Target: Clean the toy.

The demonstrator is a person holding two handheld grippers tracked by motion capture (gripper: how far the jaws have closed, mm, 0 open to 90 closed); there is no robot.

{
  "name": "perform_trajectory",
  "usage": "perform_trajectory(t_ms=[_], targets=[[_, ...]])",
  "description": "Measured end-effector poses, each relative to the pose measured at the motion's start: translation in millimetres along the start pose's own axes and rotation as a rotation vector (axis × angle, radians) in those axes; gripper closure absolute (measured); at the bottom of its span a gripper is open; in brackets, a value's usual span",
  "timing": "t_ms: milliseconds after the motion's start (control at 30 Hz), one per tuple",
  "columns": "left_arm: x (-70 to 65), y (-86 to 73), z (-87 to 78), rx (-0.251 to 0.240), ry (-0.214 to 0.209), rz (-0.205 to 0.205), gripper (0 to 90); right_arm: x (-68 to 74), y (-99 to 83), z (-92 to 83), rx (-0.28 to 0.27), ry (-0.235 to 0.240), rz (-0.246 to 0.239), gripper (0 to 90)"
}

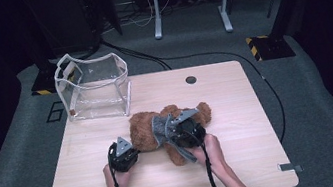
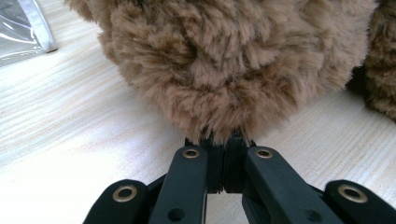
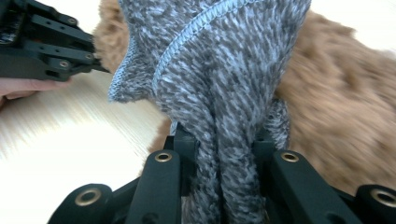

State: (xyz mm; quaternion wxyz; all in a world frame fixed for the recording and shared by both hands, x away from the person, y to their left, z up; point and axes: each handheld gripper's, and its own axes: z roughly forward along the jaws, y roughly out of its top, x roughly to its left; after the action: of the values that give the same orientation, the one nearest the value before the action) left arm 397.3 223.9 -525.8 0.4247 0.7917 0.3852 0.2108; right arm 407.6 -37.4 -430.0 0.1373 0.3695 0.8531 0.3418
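Observation:
A brown plush teddy bear (image 1: 147,129) lies on its side in the middle of the wooden table (image 1: 238,112), wearing a grey knitted garment (image 1: 161,124). My left gripper (image 1: 130,147) sits at the bear's left end, shut on a tuft of the bear's fur (image 2: 219,93). My right gripper (image 1: 177,133) is over the bear's middle, shut on a bunched fold of the grey knit (image 3: 224,93). In the right gripper view the left gripper (image 3: 100,63) shows at the upper left, held by a hand.
A clear plastic bag (image 1: 94,87) with white trim stands open at the table's back left corner; its edge (image 2: 28,28) shows in the left gripper view. A round cable hole (image 1: 190,80) lies near the back edge. Cables cross the floor behind.

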Motion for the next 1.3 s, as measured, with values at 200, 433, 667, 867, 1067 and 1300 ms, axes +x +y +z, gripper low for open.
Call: perform_trajectory(t_ms=[200,433,667,867,1067,1300], targets=[[0.0,0.0,-0.1,0.000,0.000,0.002,89.0,-15.1,-11.2,-13.0,-0.002,-0.031,0.046,72.8],[0.2,0.3,-0.4,0.007,-0.004,0.003,89.0,-38.9,-28.6,-28.2,0.006,-0.056,0.144,72.6],[0.5,0.5,-0.3,0.010,-0.003,0.012,89.0,-55.2,-46.6,-31.3,0.052,-0.123,0.197,72.4],[0.1,0.5,-0.2,0.011,-0.003,0.014,89.0,-77.4,-61.8,-25.5,0.065,-0.112,0.268,72.3],[-0.3,0.2,0.3,0.004,0.002,0.013,88.9,-90.8,-69.9,-22.3,0.089,-0.122,0.318,72.1],[-0.5,0.4,0.6,0.007,0.004,0.014,88.9,-103.4,-74.5,-10.5,0.100,-0.128,0.342,72.0]])
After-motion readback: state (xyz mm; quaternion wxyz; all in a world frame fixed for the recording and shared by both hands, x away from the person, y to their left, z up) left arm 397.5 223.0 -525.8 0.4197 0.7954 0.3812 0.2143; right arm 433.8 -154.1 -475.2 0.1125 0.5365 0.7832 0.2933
